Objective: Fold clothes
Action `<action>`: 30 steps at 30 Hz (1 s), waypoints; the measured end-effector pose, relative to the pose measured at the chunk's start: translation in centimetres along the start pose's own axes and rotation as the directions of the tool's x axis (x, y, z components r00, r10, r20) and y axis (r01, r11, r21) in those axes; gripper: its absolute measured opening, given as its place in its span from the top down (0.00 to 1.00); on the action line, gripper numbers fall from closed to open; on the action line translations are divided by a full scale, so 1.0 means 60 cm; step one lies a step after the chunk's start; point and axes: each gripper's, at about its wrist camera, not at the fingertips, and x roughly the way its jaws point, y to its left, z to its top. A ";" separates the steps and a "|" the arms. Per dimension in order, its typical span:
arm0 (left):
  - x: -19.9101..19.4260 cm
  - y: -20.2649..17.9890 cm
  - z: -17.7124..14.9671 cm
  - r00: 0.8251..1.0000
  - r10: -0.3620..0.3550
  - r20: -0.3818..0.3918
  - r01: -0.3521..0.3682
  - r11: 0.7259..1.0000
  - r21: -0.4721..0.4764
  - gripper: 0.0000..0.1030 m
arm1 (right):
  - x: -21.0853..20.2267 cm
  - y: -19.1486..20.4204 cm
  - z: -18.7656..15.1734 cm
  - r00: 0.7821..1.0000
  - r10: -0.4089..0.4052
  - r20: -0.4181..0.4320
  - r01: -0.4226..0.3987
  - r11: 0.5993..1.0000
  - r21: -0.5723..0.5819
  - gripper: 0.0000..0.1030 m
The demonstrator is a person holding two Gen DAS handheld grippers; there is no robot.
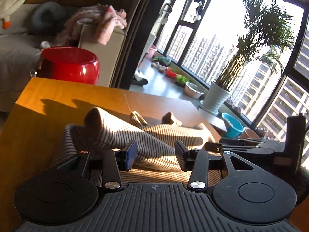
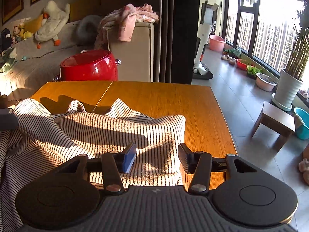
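Risks, judged from the present lay:

1. Single-layer vs multi-layer pick. The shirt [image 2: 100, 133] lies bunched on the tabletop [image 2: 173, 100], w/ ridges and overlapping flaps. If either jaws close where layers stack, they may take two plies and drag the heap rather than lift one edge. Cause: no flat, clear hem in front of the jaws.
2. Slide-off. In the right view the shirt's right edge runs close to the tabletop's near-right side; a pull toward that side could carry cloth over the edge.
3. Collision. In the left view the right gripper [image 1: 212, 147] sits just right of the left gripper [image 1: 156, 155], nearly touching its right finger. Closing in on the same fold could knock the two together.
4. Glare and hard shadow bands across the stripes make fold lines hard to read.

Position re jaws:

- Left gripper: jaws wide, holding nothing. A raised ridge of shirt passes between and just beyond the fingers; more cloth lies under them. Contact w/ the pads: cannot tell.
- Right gripper [image 2: 157, 159]: jaws wide, empty. The shirt's right-hand flap sits between the fingers and ahead; the bulk spreads left of the jaws. Bare tabletop to the right and beyond.

Shirt is crumpled, not folded.
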 end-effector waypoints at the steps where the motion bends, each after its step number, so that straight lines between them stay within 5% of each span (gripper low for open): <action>1: 0.014 0.004 -0.006 0.999 0.020 -0.027 -0.020 1.000 0.000 0.53 | 0.006 -0.005 -0.006 1.000 -0.006 -0.017 0.006 1.000 -0.001 0.53; 4: 0.032 0.030 -0.023 0.990 0.113 -0.080 -0.113 0.994 -0.004 0.61 | 0.018 -0.024 -0.027 0.999 -0.015 -0.052 0.016 1.000 0.018 0.45; 8: 0.004 0.055 -0.020 0.992 0.111 -0.063 -0.113 0.993 -0.036 0.65 | 0.009 -0.036 -0.032 0.999 -0.017 -0.039 0.018 0.999 0.044 0.40; 11: -0.030 0.059 -0.012 0.990 0.141 -0.021 -0.141 0.989 -0.048 0.44 | 0.001 -0.027 -0.029 0.999 -0.039 -0.031 0.039 0.999 0.014 0.40; 14: -0.067 0.068 -0.001 0.987 0.160 0.019 -0.158 0.984 -0.079 0.40 | -0.017 -0.006 -0.030 0.997 -0.070 -0.007 0.070 0.997 -0.028 0.42; 16: -0.087 0.072 0.007 0.982 0.183 0.047 -0.178 0.980 -0.089 0.30 | -0.042 0.015 -0.032 0.999 -0.032 0.010 0.033 0.998 -0.057 0.42; 19: -0.106 0.073 0.018 0.974 0.210 0.081 -0.202 0.975 -0.091 0.27 | -0.082 0.079 -0.055 0.991 0.128 -0.027 -0.131 0.980 -0.147 0.42; 22: -0.122 0.075 0.027 0.972 0.214 0.098 -0.204 0.973 -0.106 0.26 | -0.123 0.146 -0.079 0.955 0.285 -0.081 -0.296 0.927 -0.231 0.42; 26: -0.152 0.091 0.032 0.963 0.238 0.123 -0.223 0.966 -0.129 0.25 | -0.177 0.234 -0.111 0.865 0.471 -0.172 -0.501 0.803 -0.322 0.42; 30: -0.169 0.104 0.032 0.953 0.275 0.126 -0.258 0.956 -0.139 0.24 | -0.208 0.275 -0.145 0.828 0.512 -0.228 -0.557 0.708 -0.434 0.42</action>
